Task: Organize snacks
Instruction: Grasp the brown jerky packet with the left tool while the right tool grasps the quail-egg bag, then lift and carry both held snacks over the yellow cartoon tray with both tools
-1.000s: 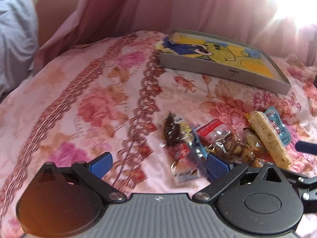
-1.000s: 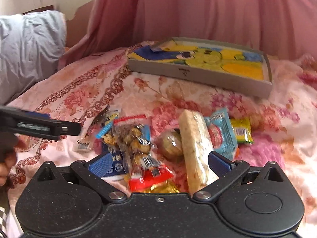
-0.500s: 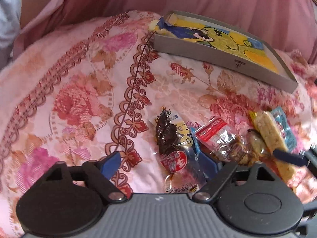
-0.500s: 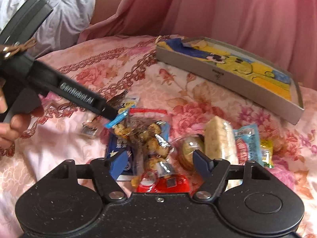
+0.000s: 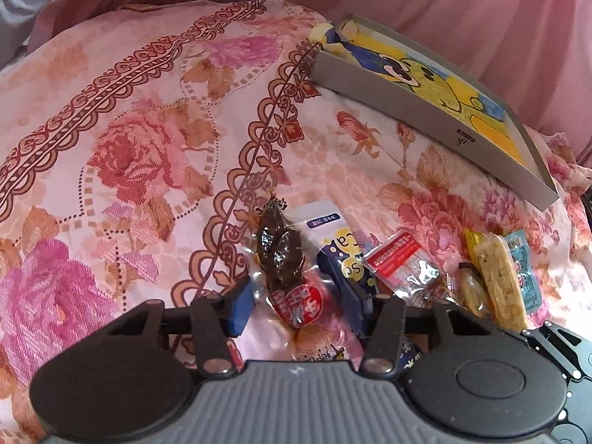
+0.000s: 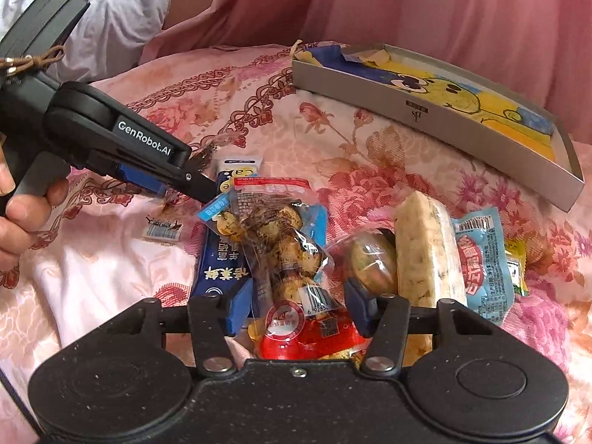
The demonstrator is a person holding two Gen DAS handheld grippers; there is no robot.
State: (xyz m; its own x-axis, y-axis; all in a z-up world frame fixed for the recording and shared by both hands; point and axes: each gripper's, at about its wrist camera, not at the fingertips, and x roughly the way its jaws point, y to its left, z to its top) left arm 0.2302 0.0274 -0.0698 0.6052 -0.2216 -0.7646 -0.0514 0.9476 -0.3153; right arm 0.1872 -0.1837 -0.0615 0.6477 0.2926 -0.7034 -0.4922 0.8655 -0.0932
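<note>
1. The left hand-held gripper sits low over the bed, its blue pads set apart on either side of a dark snack packet with a red label; whether the pads touch the wrapper cannot be told.
2. The right hand-held gripper is parted around a clear packet of brown lumps with a red end; contact cannot be told either.
3. Just beside lie a blue pouch, a round wrapped sweet, a pale cereal bar and a light-blue sachet, crowded and overlapping.
4. Beyond the pile, a bare band of floral bedspread leaves room; more lies open to the left.
5. Farthest, a shallow grey box with a yellow cartoon lining rests near the pink curtain.
</note>
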